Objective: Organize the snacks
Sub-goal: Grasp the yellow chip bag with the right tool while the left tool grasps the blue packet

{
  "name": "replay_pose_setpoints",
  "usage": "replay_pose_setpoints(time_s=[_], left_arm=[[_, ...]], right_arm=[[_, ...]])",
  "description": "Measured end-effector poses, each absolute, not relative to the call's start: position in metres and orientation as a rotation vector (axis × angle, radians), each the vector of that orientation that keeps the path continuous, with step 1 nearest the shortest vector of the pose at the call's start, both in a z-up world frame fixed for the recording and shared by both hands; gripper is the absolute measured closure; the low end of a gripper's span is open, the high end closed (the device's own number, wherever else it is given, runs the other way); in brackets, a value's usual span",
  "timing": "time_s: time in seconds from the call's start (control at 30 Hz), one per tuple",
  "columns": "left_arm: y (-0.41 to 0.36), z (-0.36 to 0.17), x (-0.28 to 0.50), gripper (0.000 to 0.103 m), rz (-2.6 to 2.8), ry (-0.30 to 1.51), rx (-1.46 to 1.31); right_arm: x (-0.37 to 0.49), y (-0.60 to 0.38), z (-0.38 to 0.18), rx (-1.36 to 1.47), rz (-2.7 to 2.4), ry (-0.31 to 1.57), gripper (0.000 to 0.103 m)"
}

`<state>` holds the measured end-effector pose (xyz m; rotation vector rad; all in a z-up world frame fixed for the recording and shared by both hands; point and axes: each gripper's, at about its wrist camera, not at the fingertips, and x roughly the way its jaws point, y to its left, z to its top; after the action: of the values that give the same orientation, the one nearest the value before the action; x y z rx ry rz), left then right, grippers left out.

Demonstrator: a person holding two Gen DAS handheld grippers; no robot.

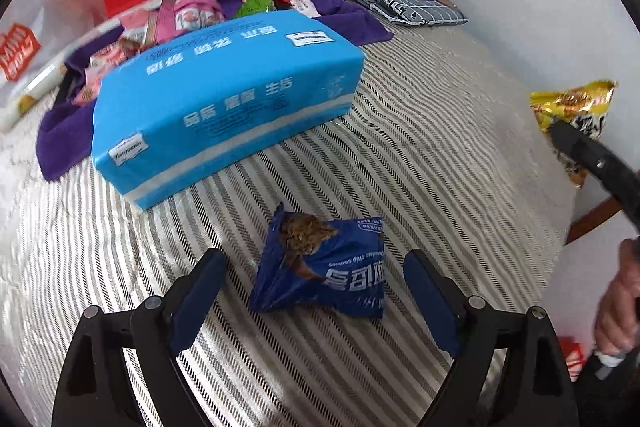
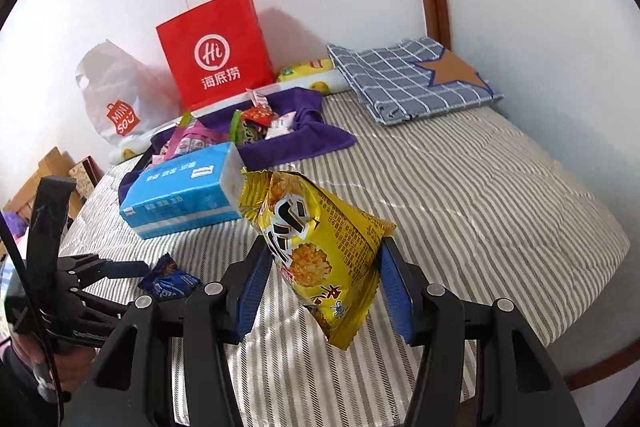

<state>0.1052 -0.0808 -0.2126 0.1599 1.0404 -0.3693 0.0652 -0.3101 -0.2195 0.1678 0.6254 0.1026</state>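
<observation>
A small dark blue cookie packet (image 1: 320, 267) lies on the striped bed, between the open fingers of my left gripper (image 1: 316, 291), which does not touch it. It also shows in the right wrist view (image 2: 170, 281). My right gripper (image 2: 320, 275) is shut on a yellow snack bag (image 2: 320, 247) and holds it above the bed. The bag also shows at the right edge of the left wrist view (image 1: 572, 115). Several snacks (image 2: 248, 125) lie piled on a purple cloth (image 2: 304, 139) at the back.
A light blue tissue pack (image 1: 224, 103) lies in front of the purple cloth. A red paper bag (image 2: 216, 55) and a white plastic bag (image 2: 116, 95) stand against the wall. A folded checked cloth (image 2: 412, 79) lies at the back right. The bed edge (image 2: 600, 363) runs on the right.
</observation>
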Motion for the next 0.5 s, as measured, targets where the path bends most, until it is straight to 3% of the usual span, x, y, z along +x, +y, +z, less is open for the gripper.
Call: replay_pose_setpoints(time_s=[0.1,0.13,0.17,0.5], left_arm=[[-0.089,-0.214,0.103,0.031,-0.335,0.992,0.222],[-0.088,-0.211,0.104,0.048,-0.342,0.987,0.216],[-0.089,-0.209,0.104,0.057,-0.342,0.980,0.219],[-0.060,-0.190,0.111,0.061,-0.373,0.985,0.091]], right_arm=[[0.065,-0.313,-0.222,0.177,0.104,0.633,0.049],[0.065,-0.313,-0.223,0.180,0.105,0.636,0.049],[0.065,-0.313,-0.223,0.179,0.106,0.638,0.049],[0.072,-0.285,-0.215,0.117,0.160,0.643,0.049]])
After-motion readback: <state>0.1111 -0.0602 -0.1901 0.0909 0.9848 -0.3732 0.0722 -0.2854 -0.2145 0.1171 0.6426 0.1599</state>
